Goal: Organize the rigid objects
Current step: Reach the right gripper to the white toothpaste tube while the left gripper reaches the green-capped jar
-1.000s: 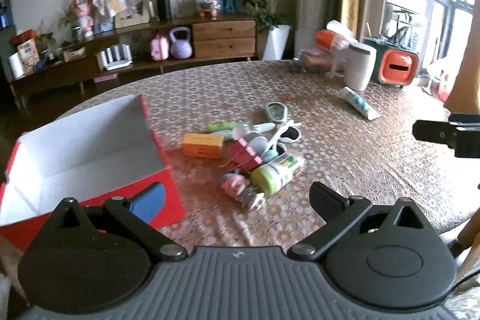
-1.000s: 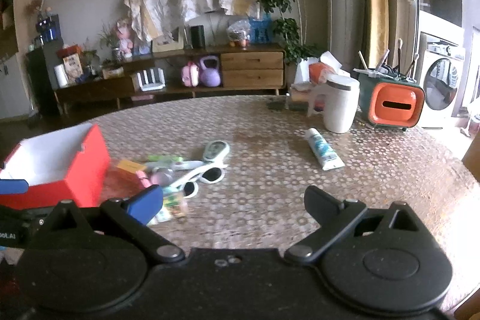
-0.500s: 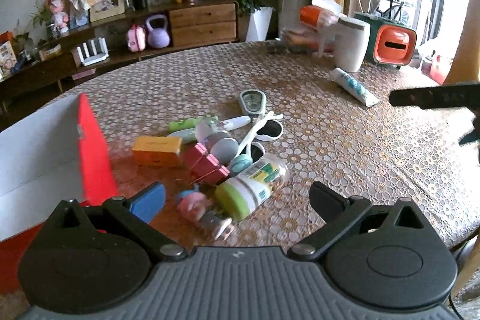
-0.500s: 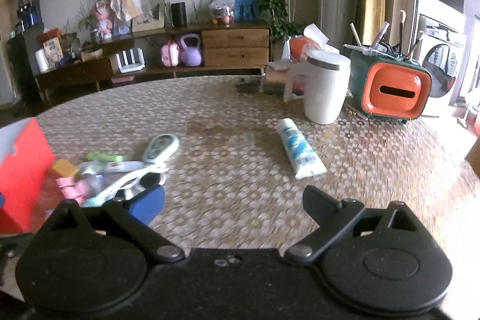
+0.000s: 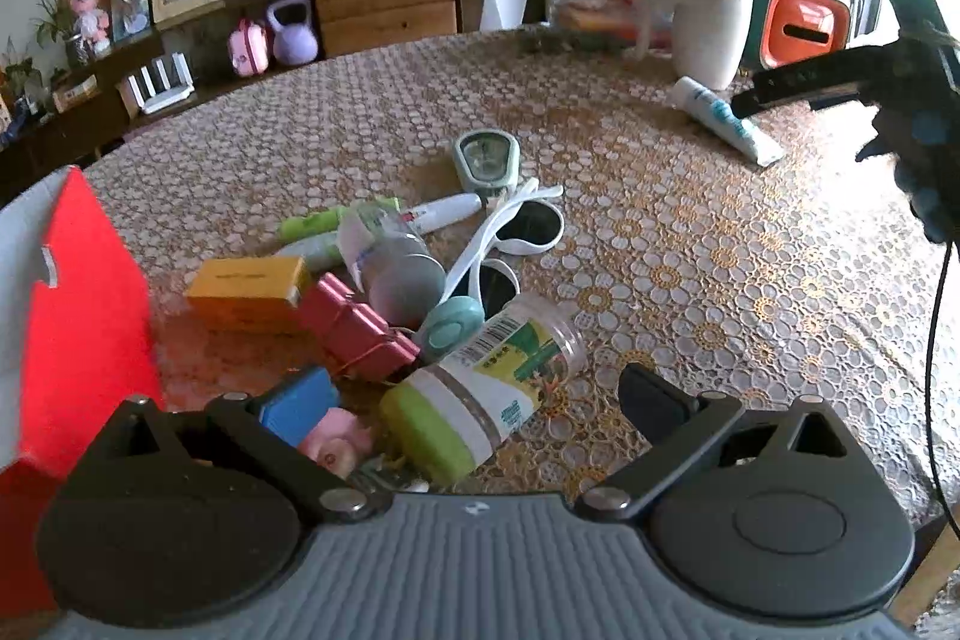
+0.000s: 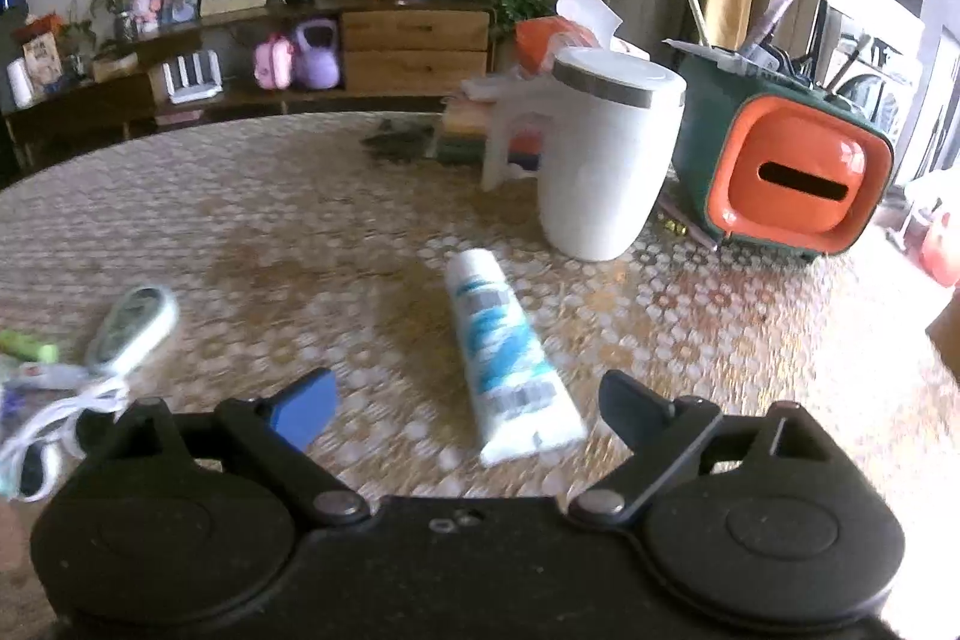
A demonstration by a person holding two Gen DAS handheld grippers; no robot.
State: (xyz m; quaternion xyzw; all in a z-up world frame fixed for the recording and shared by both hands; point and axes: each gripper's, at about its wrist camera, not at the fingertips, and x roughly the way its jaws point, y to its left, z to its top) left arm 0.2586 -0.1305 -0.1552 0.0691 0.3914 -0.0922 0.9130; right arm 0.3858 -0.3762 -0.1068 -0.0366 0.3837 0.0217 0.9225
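Red box, left of the left-hand fingers: cut off by the frame edge, interior unseen; pink item beside the blue fingertip: partly behind the gripper body, identity unclear; white sunglasses, left of the right-hand fingers: blurred, clipped at the edge; label print on the tube between those fingers: unreadable.

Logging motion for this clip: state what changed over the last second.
Both grippers advanced. The left gripper closed in on the green-capped bottle; the right gripper swung right toward the toothpaste tube. Both remain open and empty. The pile, tube and red box stayed put.
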